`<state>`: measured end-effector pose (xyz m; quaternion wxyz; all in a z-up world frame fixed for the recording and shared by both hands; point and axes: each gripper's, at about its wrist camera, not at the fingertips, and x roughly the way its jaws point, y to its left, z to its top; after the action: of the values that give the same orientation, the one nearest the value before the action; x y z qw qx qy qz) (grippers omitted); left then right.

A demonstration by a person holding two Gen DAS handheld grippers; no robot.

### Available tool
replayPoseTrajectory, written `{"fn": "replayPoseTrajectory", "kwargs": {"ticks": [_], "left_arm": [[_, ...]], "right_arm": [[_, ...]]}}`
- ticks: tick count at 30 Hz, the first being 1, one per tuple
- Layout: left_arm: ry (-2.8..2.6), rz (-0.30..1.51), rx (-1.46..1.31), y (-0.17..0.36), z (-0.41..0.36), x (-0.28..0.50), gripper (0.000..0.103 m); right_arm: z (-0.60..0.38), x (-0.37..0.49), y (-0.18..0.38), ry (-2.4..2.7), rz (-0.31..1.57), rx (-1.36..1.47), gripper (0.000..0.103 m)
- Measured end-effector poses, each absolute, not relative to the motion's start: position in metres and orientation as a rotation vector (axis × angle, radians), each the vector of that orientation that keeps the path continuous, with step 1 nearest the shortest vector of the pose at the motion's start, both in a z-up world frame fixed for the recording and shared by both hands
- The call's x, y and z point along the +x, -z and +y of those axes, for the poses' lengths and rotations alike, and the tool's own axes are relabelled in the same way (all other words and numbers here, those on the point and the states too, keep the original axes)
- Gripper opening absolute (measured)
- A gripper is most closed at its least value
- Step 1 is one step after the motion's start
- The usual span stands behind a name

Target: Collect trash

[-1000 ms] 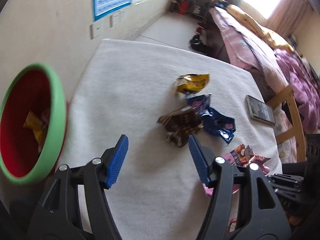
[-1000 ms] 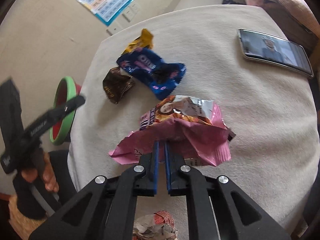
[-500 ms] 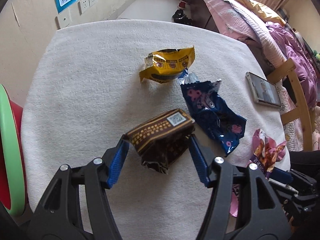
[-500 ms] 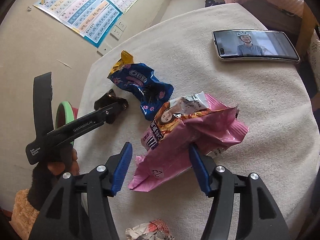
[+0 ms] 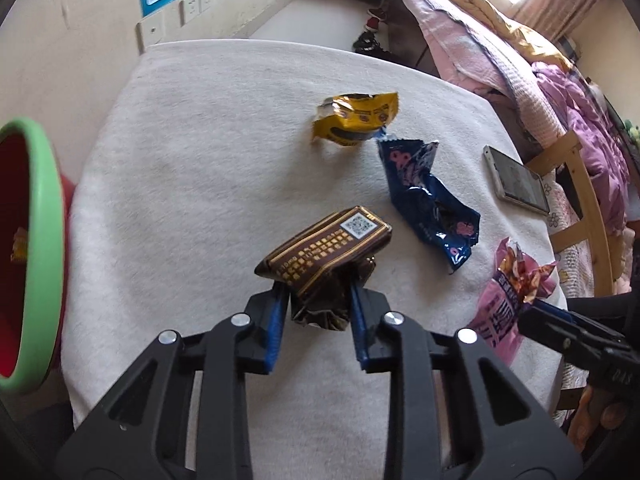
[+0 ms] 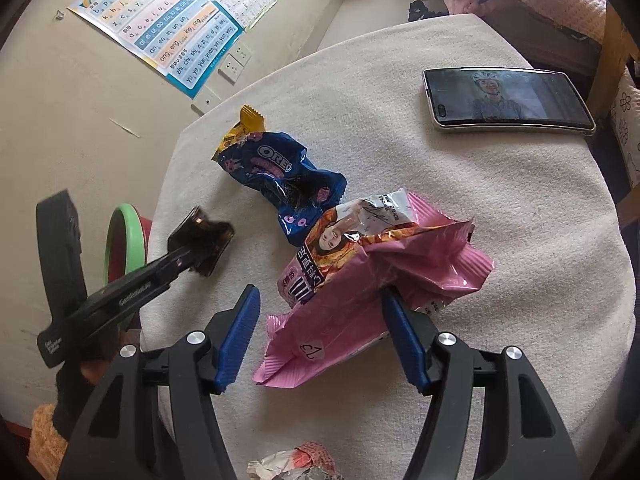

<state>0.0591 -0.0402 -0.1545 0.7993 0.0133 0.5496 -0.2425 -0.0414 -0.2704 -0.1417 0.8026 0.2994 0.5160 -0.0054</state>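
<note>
White cloth covers the table (image 5: 192, 184), where wrappers are scattered. At lower centre of the left wrist view, the brown wrapper (image 5: 328, 256) is pinched by the left gripper (image 5: 318, 312), whose jaws have just closed. The right gripper (image 6: 320, 332) has just been spread wide around the pink packet (image 6: 372, 280), unpinched.

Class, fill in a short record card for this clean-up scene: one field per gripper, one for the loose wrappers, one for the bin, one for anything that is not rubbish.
left gripper: jaws just closed on the brown wrapper
right gripper: just opened, astride the pink bag
loose wrappers: yellow wrapper, blue Oreo wrapper
bin: green-rimmed red bin, beside the table's left edge
not rubbish: phone
</note>
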Motion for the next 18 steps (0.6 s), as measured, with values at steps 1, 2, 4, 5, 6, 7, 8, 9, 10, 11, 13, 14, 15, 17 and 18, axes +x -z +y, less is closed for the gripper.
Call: {"fn": "replayPoseTrajectory", "kwargs": {"ticks": [1, 2, 4, 5, 6, 7, 8, 9, 10, 11, 13, 14, 15, 17, 18], "left_arm": [[0.508, 1.176, 0.019, 0.152, -0.036, 0.058, 0.027], [0.495, 1.170, 0.009, 0.150, -0.031, 0.055, 0.027], [0.476, 1.157, -0.003, 0.146, -0.025, 0.052, 0.027], [0.466, 1.152, -0.004, 0.145, -0.022, 0.050, 0.027], [0.459, 1.149, -0.004, 0.145, -0.020, 0.048, 0.027], [0.452, 1.148, -0.005, 0.145, -0.019, 0.046, 0.027], [0.448, 1.149, -0.009, 0.146, -0.018, 0.044, 0.027], [0.446, 1.152, -0.011, 0.147, -0.018, 0.042, 0.027], [0.446, 1.156, -0.010, 0.149, -0.018, 0.041, 0.027], [0.446, 1.161, -0.004, 0.151, -0.019, 0.039, 0.027], [0.446, 1.168, 0.005, 0.154, -0.021, 0.037, 0.027], [0.447, 1.170, 0.006, 0.155, -0.021, 0.036, 0.027], [0.448, 1.171, 0.005, 0.155, -0.022, 0.036, 0.027], [0.444, 1.166, 0.003, 0.154, -0.020, 0.036, 0.027], [0.441, 1.164, 0.001, 0.154, -0.020, 0.036, 0.027]], "right_arm": [[-0.271, -0.042, 0.142, 0.012, 1.110, 0.645, 0.062], [-0.271, -0.042, 0.143, 0.013, 1.113, 0.651, 0.062], [-0.272, -0.044, 0.144, 0.016, 1.115, 0.661, 0.062], [-0.271, -0.044, 0.143, 0.021, 1.113, 0.657, 0.062], [-0.271, -0.044, 0.142, 0.028, 1.107, 0.651, 0.062], [-0.271, -0.045, 0.141, 0.033, 1.102, 0.646, 0.062], [-0.271, -0.045, 0.139, 0.038, 1.094, 0.641, 0.062], [-0.271, -0.045, 0.138, 0.042, 1.086, 0.636, 0.062], [-0.271, -0.045, 0.136, 0.045, 1.081, 0.629, 0.062], [-0.271, -0.046, 0.136, 0.045, 1.081, 0.628, 0.062], [-0.271, -0.047, 0.140, 0.047, 1.096, 0.640, 0.062], [-0.272, -0.049, 0.142, 0.054, 1.104, 0.651, 0.062], [-0.273, -0.052, 0.144, 0.060, 1.111, 0.666, 0.062], [-0.277, -0.056, 0.147, 0.068, 1.119, 0.708, 0.062], [-0.278, -0.057, 0.146, 0.075, 1.113, 0.713, 0.062]]}}
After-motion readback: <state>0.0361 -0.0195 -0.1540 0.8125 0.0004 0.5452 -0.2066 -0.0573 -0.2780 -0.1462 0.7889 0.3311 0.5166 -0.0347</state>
